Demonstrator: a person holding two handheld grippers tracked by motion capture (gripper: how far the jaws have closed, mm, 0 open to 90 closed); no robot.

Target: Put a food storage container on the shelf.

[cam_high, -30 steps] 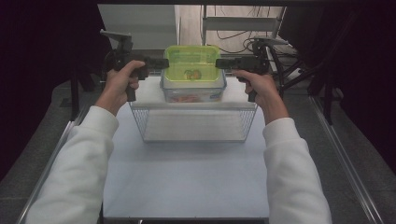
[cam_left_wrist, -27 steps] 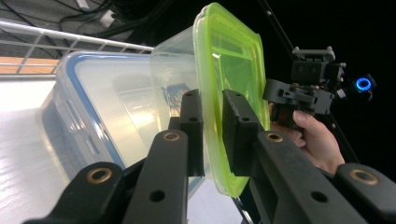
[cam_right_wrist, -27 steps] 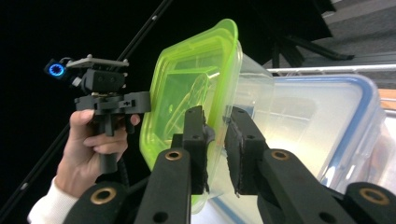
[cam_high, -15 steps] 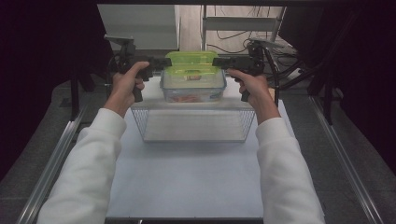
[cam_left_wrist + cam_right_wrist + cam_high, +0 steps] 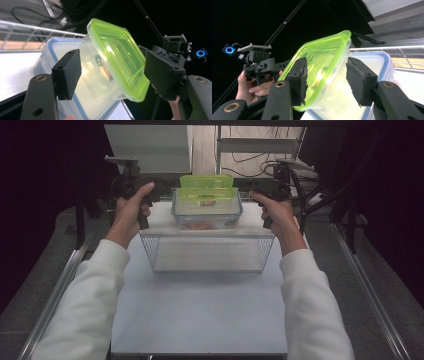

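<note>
2 grippers have just been opening; earlier their jaws pinched the green-lidded container [image 5: 206,190] at each end, now both pairs stand spread with it between them, no pad pressing; it sits stacked on the blue-rimmed container [image 5: 207,212], which holds something red and rests atop the wire basket [image 5: 207,252]; inside the green one a dark-labelled item shows, unclear; left gripper [image 5: 112,72] and right gripper [image 5: 325,80] flank it level, both hands [image 5: 131,207] gripping the handles, forearms stretched forward.
</note>
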